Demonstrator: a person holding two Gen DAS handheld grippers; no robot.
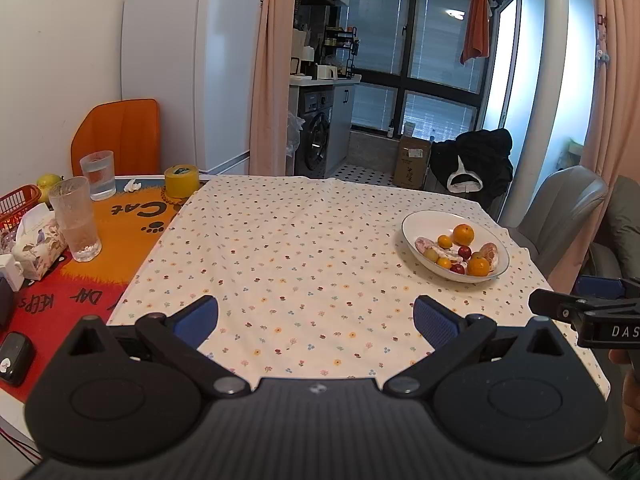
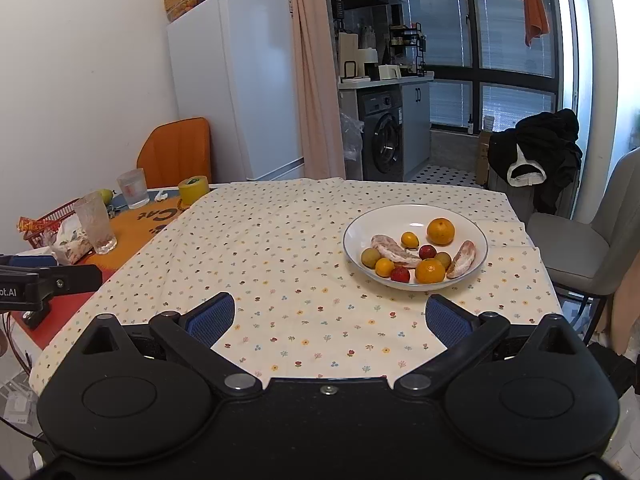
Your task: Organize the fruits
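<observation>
Both the left gripper (image 1: 316,316) and the right gripper (image 2: 330,316) hover released and empty. The small round fruits (image 2: 416,254) crowd the white shallow ceramic bowl (image 2: 356,228) on the floral tablecloth (image 2: 280,264); a careless pinch may roll neighbours out.

bowl (image 2: 352,236): glossy ceramic | tablecloth (image 2: 288,264): matt printed cloth

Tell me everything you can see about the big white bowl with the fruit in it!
The wide, shallow white bowl looks like glazed ceramic with a thin dark line around its rim. It sits upright on the flower-dotted cream tablecloth, toward the table's right side near the grey chair. Inside lie two big oranges, smaller orange, red and yellow-green fruits, and two pale pinkish peeled pieces. Neither gripper touches it.
</observation>
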